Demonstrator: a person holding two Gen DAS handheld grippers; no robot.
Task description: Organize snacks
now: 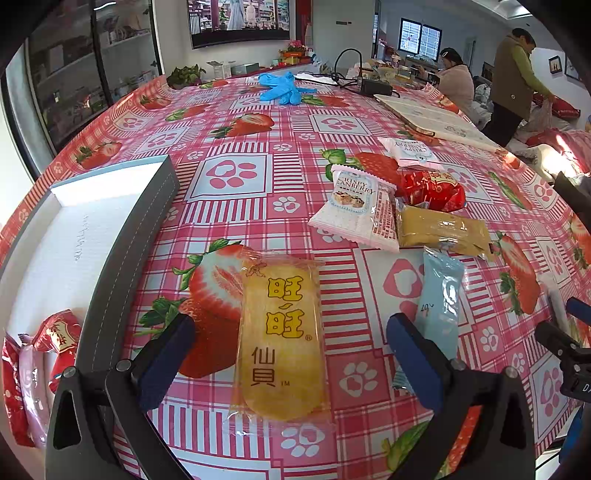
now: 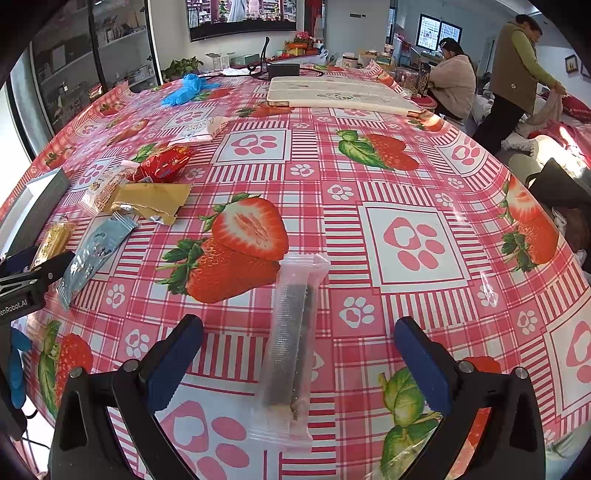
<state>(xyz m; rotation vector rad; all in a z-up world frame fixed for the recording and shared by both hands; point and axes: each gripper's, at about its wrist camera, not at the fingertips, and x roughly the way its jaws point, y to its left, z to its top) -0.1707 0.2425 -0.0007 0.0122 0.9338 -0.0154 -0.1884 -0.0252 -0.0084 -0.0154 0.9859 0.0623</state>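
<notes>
Your left gripper (image 1: 290,363) is spread wide around the yellow rice cracker (image 1: 281,341); your right gripper (image 2: 299,363) is spread around the clear snack bar (image 2: 291,345), both right of the box (image 1: 122,236).

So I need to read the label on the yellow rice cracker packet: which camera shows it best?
The left wrist view. There the rice cracker packet lies flat between the open fingers of the left tool, label facing the camera. In the right wrist view the packet sits at the far left edge, small, slanted and unreadable.

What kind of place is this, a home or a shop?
Probably a home's living and dining room: a strawberry-print tablecloth covers the table, a large screen hangs on the wall, and a glass-door cabinet stands alongside.
</notes>
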